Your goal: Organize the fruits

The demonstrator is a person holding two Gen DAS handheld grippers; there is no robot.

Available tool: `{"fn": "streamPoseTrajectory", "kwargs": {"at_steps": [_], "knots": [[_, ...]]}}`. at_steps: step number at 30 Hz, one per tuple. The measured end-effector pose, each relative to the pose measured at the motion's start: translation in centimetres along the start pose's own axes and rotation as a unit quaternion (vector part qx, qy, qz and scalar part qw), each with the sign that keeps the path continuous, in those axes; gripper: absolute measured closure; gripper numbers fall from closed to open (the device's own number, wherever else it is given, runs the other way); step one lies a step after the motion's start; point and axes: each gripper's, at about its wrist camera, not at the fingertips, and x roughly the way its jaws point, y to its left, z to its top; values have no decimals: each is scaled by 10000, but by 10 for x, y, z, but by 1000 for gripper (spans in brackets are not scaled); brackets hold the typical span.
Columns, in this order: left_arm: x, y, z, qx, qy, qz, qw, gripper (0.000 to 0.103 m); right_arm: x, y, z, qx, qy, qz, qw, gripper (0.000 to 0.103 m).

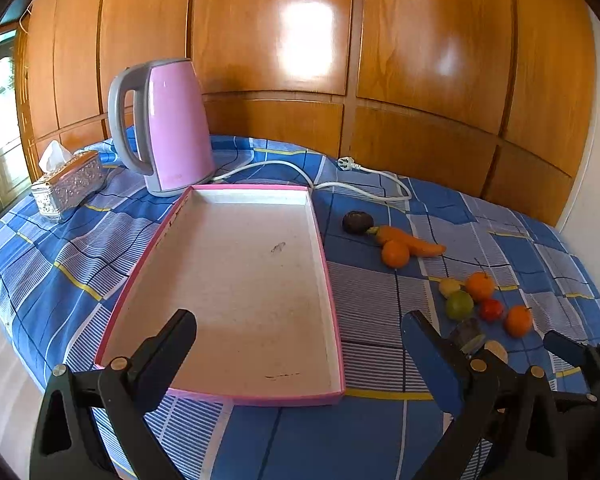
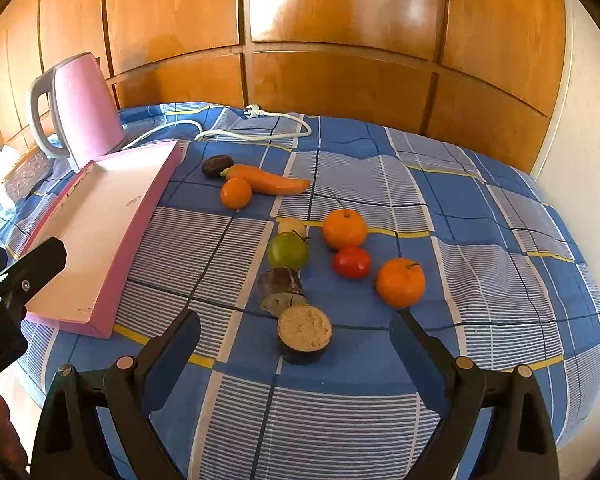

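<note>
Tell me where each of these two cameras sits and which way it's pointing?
Left wrist: rides on the left gripper, looking forward over the pink tray toward the kettle; its own open fingers show, and the right gripper's tip at the right edge.
Right wrist: rides on the right gripper, looking forward over the fruits, nearest an eggplant piece; its open fingers show, and the left gripper's tip at the left edge.
Shared: tray, kettle, carrot, green fruit, checked cloth.
</note>
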Motion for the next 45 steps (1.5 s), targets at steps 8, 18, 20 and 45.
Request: {"fn": "streamPoseTrajectory", "kwargs": {"at_steps": [8,18,20,45], "knots": [[-2,-2,0,54,28,-24,10000,0,-2,-5,0,60,-17,-52,10000,7],[-4,-4,0,56,51,-47,10000,0,-6,-7,0,64,-29,-21,10000,7],[-6,-4,0,63,41,-59,10000,0,-7,-9,-1,67,-44,-34,10000,7],[-10,-16,0,260,35,-248,9993,0,-14,-32,-3,298,-75,-229,9993,7]]}}
